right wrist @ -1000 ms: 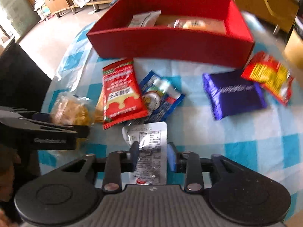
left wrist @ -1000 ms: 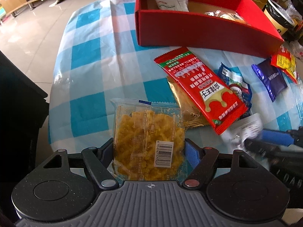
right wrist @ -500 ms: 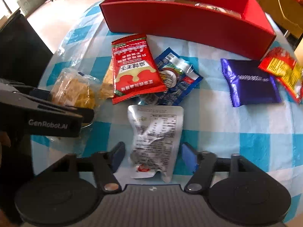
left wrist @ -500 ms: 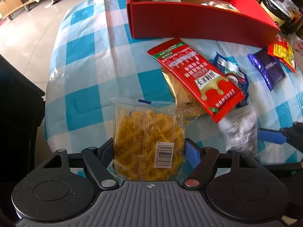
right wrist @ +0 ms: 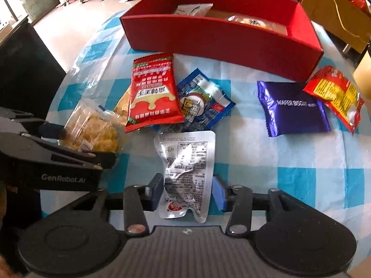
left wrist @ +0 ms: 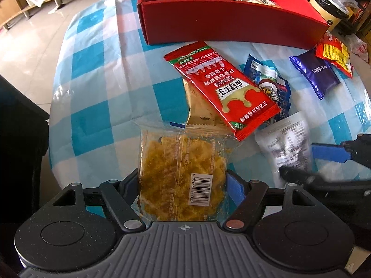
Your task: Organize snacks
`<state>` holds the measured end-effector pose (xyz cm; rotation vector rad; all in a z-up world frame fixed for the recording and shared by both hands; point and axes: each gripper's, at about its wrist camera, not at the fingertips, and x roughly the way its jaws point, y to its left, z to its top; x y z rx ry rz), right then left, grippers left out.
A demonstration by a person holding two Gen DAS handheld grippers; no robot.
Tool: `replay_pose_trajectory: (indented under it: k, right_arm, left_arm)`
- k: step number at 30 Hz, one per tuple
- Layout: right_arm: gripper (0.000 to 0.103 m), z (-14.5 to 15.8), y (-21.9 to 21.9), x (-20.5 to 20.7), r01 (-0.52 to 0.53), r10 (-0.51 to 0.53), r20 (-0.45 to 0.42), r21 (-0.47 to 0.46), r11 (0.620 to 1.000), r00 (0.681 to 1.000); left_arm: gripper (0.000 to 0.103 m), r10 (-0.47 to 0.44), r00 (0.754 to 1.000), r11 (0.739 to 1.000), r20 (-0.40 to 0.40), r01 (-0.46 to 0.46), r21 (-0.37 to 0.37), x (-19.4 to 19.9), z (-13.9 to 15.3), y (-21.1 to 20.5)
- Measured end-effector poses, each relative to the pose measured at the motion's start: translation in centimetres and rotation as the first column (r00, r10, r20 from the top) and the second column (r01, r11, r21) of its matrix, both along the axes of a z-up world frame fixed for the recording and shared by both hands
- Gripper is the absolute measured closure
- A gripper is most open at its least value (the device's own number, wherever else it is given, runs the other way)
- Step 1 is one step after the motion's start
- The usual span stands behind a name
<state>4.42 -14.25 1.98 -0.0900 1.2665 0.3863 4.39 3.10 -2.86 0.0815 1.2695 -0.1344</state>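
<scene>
Silver foil pouch (right wrist: 185, 176): lying on the checked tablecloth (right wrist: 289, 176), well in front of the red box (right wrist: 220, 39). The right gripper (right wrist: 186, 193) had it pinched a second ago, spread wide half a second ago, and now brackets it with jaws narrowed but a gap visible each side; judged a re-grip under way, pouch not yet secured. Clear pack of yellow crisps (left wrist: 182, 176): clamped in the left gripper (left wrist: 183, 185), nearer than the pouch's left neighbour, the red sachet (right wrist: 151, 92); unchanged throughout. Neither item boxed yet.
</scene>
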Motion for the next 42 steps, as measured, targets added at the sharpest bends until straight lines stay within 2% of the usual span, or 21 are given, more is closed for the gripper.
replay_pose_trajectory:
  k: [3,7,8,9,11,15,26,33,42]
  right_arm:
    - [0.034,-0.6,0.6,-0.6,-0.044,0.044,-0.022,-0.007,0.999,0.999]
    - [0.03,-1.5,0.4,-0.7,-0.054,0.053,-0.011,-0.039,0.998,0.999]
    - [0.034,-1.5,0.5,-0.7,-0.062,0.061,-0.011,-0.047,0.997,0.998]
    - [0.048,-1.4,0.7,-0.8,-0.081,0.081,0.001,-0.084,0.993,0.997]
    - [0.054,-1.0,0.7,-1.0,-0.104,0.106,0.017,-0.107,0.989,0.994]
    - [0.055,-0.5,-0.1,-1.3,-0.106,0.109,0.02,-0.123,0.987,0.994]
    - [0.055,3.3,-2.4,-1.5,-0.027,0.03,0.109,-0.027,0.999,0.994]
    - [0.055,3.7,-2.6,-1.3,-0.023,0.024,0.13,-0.006,1.0,0.991]
    - [0.055,4.7,-3.2,-0.6,-0.005,0.001,0.179,0.023,1.0,0.984]
  left_arm:
    - [0.023,-0.004,1.0,1.0,-0.002,0.004,0.0,0.0,-0.1,0.0]
    - [0.023,-0.005,1.0,1.0,-0.008,0.005,-0.003,0.0,-0.2,0.1]
    - [0.023,-0.006,1.0,1.0,-0.008,0.006,-0.004,-0.1,-0.2,0.1]
    - [0.023,-0.009,1.0,1.0,-0.007,0.009,-0.005,-0.1,-0.2,0.1]
    - [0.023,-0.012,1.0,1.0,-0.007,0.012,-0.006,-0.2,-0.2,0.0]
    - [0.023,-0.014,1.0,1.0,-0.003,0.014,-0.02,-0.4,0.0,0.1]
    - [0.023,-0.032,0.999,0.997,0.014,0.032,-0.064,-1.3,0.9,-0.3]
    - [0.023,-0.035,0.999,0.996,0.032,0.037,-0.08,-2.2,1.8,-0.6]
    - [0.023,0.008,0.997,0.994,0.078,0.0,-0.113,-1.9,3.6,-0.2]
